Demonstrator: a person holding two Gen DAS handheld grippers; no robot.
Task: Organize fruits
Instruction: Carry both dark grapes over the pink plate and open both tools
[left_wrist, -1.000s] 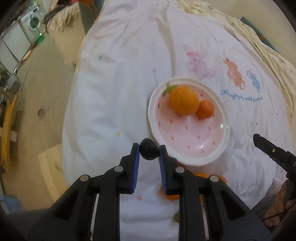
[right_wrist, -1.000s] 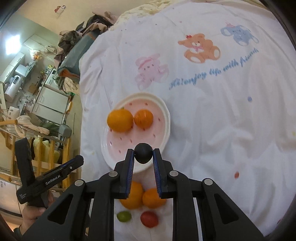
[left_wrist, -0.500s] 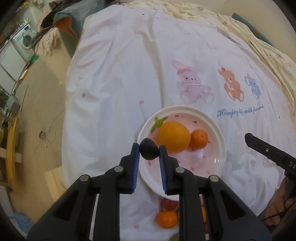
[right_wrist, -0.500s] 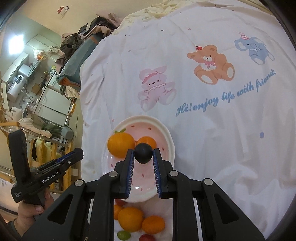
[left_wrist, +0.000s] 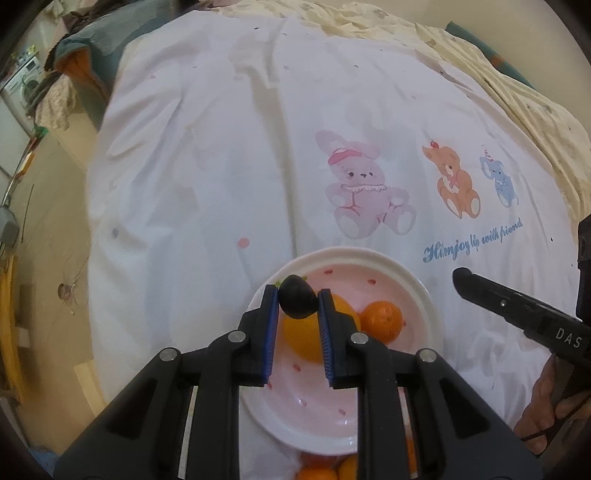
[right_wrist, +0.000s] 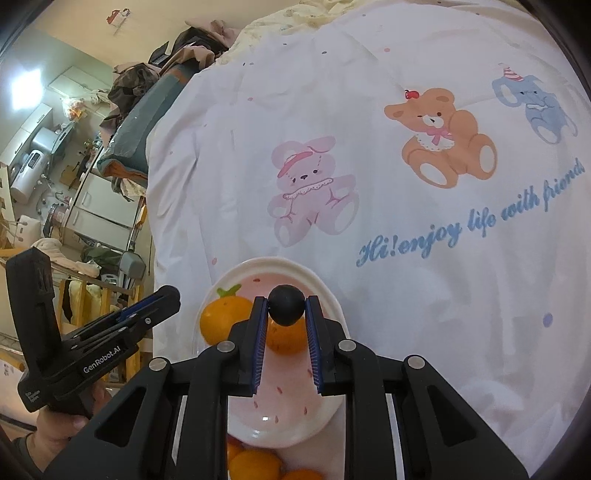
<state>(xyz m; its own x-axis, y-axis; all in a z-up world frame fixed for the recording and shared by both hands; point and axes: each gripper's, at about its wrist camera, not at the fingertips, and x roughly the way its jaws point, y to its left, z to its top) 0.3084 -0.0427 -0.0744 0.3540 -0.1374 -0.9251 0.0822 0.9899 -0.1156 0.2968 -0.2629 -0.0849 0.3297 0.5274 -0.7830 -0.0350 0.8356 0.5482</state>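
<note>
A pink-and-white plate (left_wrist: 413, 291) lies on the white printed bedsheet and holds a large orange (left_wrist: 303, 339) and a small orange (left_wrist: 382, 320). My left gripper (left_wrist: 297, 306) is shut on a dark plum (left_wrist: 297, 302) above the plate's far left side. My right gripper (right_wrist: 285, 308) is shut on another dark plum (right_wrist: 286, 305) above the same plate (right_wrist: 325, 291), over its small orange (right_wrist: 284, 339); the large orange (right_wrist: 221, 317) sits to its left. Each gripper shows at the edge of the other's view.
Several loose oranges (right_wrist: 255, 465) lie on the sheet just nearer than the plate, also in the left wrist view (left_wrist: 317, 472). The sheet (left_wrist: 258, 147) has cartoon animals and blue lettering. The bed's left edge drops to the floor (left_wrist: 48, 258); clutter and furniture (right_wrist: 74, 166) stand beyond.
Both grippers have tilted up and moved forward over the plate with their plums; the plate and loose fruit have slid lower in both views.
</note>
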